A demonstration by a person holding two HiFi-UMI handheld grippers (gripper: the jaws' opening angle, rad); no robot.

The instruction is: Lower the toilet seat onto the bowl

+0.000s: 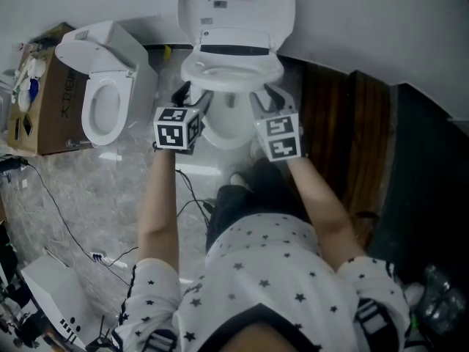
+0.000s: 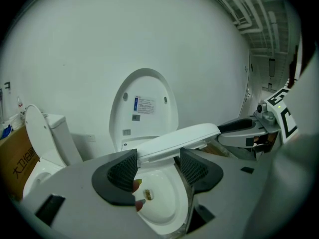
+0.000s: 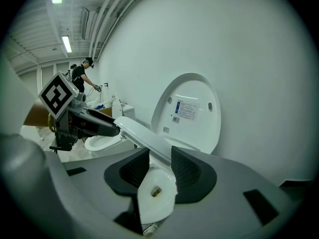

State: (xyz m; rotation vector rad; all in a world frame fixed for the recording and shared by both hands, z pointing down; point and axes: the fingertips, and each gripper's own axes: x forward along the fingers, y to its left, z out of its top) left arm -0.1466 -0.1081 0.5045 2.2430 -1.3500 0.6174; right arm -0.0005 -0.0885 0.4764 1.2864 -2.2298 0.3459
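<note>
Your left gripper (image 2: 157, 164) and right gripper (image 3: 160, 166) each clamp one side of the toilet seat (image 1: 231, 70). It hangs tilted, partway down above the bowl (image 1: 229, 127), with the lid (image 1: 236, 2) upright behind. What's left, by the look of it, is bringing the seat flat onto the bowl.

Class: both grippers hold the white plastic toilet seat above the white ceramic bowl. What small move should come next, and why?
Probably lower both together, evenly. The left gripper and right gripper each clamp one side of the white plastic toilet seat, which is tilted clear of the white ceramic bowl, not resting on it.
</note>
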